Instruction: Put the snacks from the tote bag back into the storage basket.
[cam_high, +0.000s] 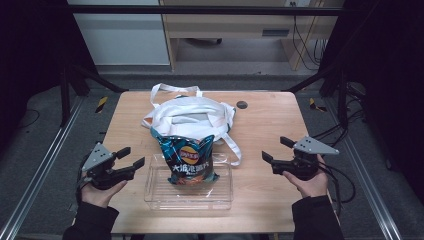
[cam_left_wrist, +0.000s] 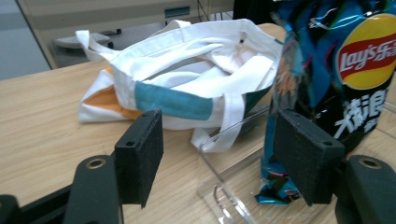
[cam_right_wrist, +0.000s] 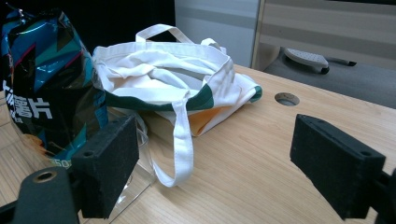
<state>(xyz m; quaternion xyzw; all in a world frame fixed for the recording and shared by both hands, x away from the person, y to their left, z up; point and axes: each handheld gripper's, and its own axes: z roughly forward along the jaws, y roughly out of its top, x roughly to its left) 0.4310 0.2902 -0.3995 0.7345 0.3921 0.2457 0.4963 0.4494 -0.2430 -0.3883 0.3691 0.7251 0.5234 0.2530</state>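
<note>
A blue and black Lay's chip bag (cam_high: 189, 160) (cam_left_wrist: 336, 88) (cam_right_wrist: 49, 88) stands leaning in a clear plastic tray (cam_high: 160, 197) (cam_left_wrist: 224, 186) (cam_right_wrist: 135, 172) near the table's front middle. Behind it lies a white cloth tote bag (cam_high: 187, 112) (cam_left_wrist: 187, 74) (cam_right_wrist: 163, 74) with a teal band and loose handles. My left gripper (cam_high: 131, 157) (cam_left_wrist: 217, 161) is open, left of the tray, held in a hand. My right gripper (cam_high: 276, 149) (cam_right_wrist: 215, 163) is open, right of the tray, nothing between its jaws.
The wooden table (cam_high: 270, 125) has a round cable hole (cam_high: 242, 104) (cam_right_wrist: 286, 98) at the back right. A tote strap (cam_high: 232, 147) (cam_right_wrist: 182, 140) trails toward the tray's right side. Cables (cam_high: 345, 130) lie off the table's right edge. Dark frame bars stand around the table.
</note>
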